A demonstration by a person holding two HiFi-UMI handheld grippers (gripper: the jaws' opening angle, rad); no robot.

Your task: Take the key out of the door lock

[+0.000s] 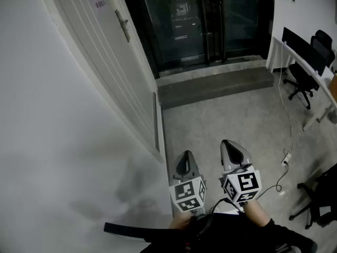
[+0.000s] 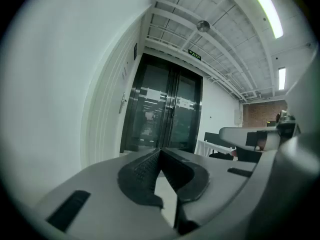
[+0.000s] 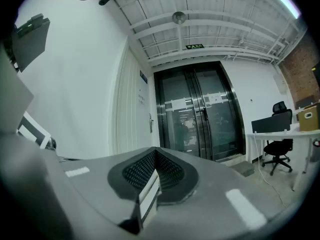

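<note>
Distance is the big thing here: the door handle (image 1: 122, 25) sits far off on the white door (image 1: 100, 51) along the left side, well apart from both tools. The left tool (image 1: 185, 156) and right tool (image 1: 230, 145) hang side by side at the near end, over the floor (image 1: 237, 115). Both point roughly level toward the dark glass doors (image 1: 200, 20), not at the handle. Each tool's own view shows its jaws pinched together with nothing between them. Honestly I can't make out the key or the lock at this range, though I'd guess they're right by that handle. If so, the key probably sticks out of the door face toward the right. The left tool is a touch nearer the door, so my bet is it needs to travel far and left, then open up.
</note>
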